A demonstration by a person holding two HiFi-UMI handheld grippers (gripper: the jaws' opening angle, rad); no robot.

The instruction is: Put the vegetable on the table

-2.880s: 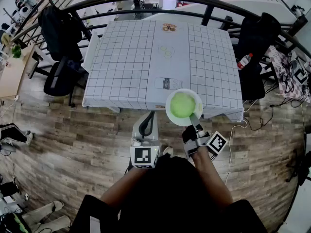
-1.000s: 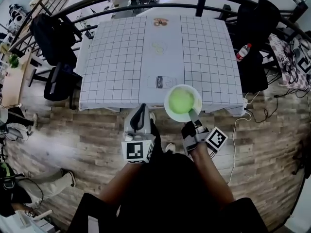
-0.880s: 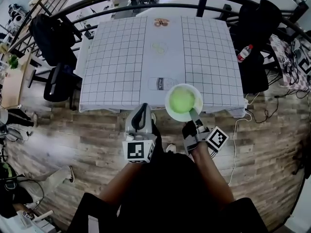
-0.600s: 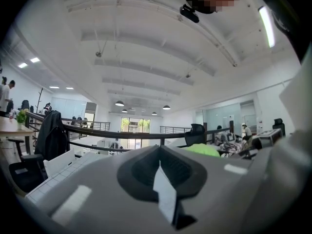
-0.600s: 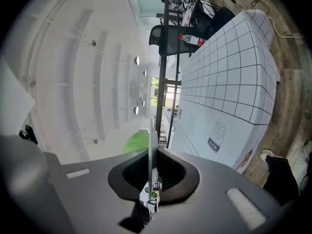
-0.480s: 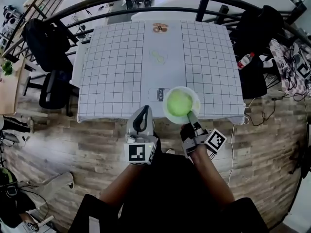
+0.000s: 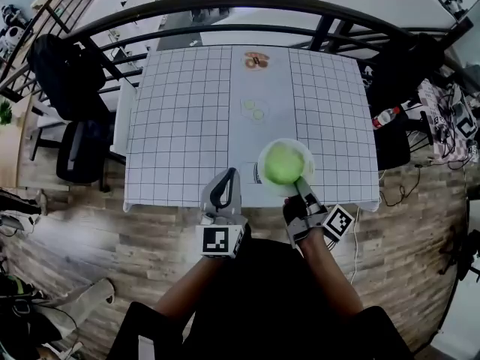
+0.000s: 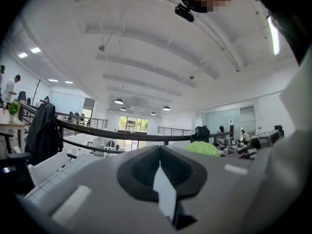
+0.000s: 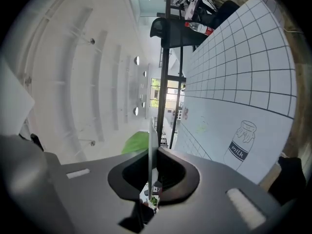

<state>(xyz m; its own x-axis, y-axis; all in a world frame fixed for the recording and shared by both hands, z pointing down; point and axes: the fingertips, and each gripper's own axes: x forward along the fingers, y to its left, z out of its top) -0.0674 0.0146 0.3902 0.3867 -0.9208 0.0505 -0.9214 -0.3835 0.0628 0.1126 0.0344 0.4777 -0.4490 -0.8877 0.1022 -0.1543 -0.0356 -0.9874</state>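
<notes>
A round green vegetable (image 7: 280,163) lies in a white plate (image 7: 262,157) that hangs over the near edge of the grid-patterned table (image 7: 180,118). My right gripper (image 7: 300,184) is shut on the plate's near rim. In the right gripper view the rim shows as a thin white edge (image 9: 149,140) between the jaws, with the vegetable (image 9: 137,143) to its left. My left gripper (image 7: 223,189) is shut with nothing in it, level and just short of the table's edge, to the left of the plate. From the left gripper view the vegetable (image 8: 202,148) shows beyond the jaws.
Printed pictures lie on the cloth: a milk bottle (image 9: 240,143), slices (image 7: 254,110) and a snack (image 7: 256,61) at the far end. A black railing (image 7: 225,2) curves behind the table. Chairs with dark jackets (image 7: 64,73) stand left; a red-capped bottle (image 7: 387,116) lies right.
Both grippers have moved forward toward the table. The plate, earlier just in front of the table's edge, now hangs over the cloth and covers part of the milk picture.
</notes>
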